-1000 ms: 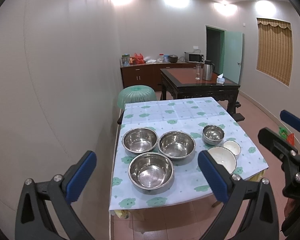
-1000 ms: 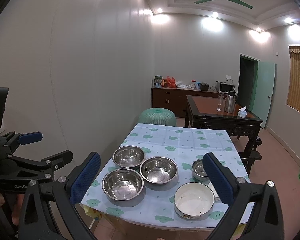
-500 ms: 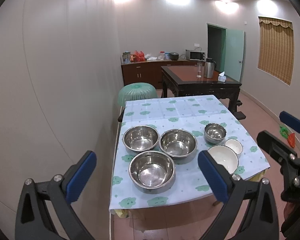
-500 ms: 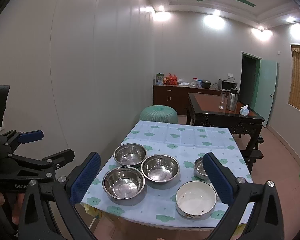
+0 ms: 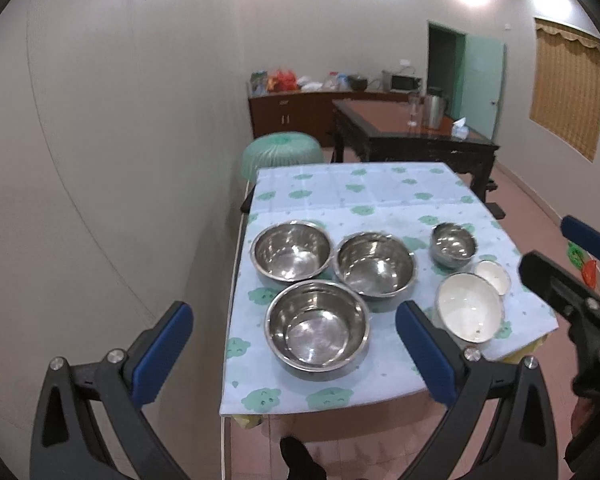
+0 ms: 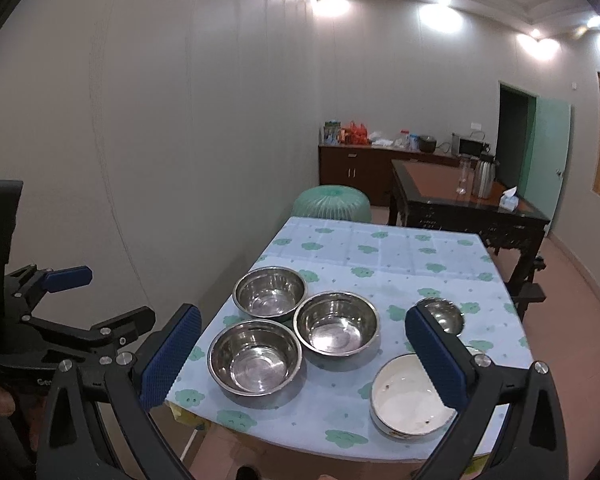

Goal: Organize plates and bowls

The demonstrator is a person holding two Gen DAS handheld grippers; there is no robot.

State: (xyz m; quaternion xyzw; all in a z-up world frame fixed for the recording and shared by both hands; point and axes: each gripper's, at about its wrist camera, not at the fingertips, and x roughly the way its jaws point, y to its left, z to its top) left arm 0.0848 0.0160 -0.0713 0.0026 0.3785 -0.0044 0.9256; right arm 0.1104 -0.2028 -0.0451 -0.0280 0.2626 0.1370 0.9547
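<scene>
A table (image 5: 380, 196) under a pale blue cloth with green prints stands before us against the wall. Our left gripper (image 5: 292, 340) hangs with jaws spread wide and empty above the near edge. Three steel bowls (image 5: 318, 326) cluster at the table's 9 o'clock; a small steel bowl (image 5: 453, 245) and two white bowls (image 5: 469, 312) sit at 3 o'clock. Our right gripper (image 6: 302, 354) gapes wide too, holding nothing.

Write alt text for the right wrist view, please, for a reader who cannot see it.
Open blue-padded tongs hover before a table with a patterned cloth, holding nothing. On it stand three large steel bowls, a small steel bowl and a white bowl. The left tongs show at the left edge.
</scene>
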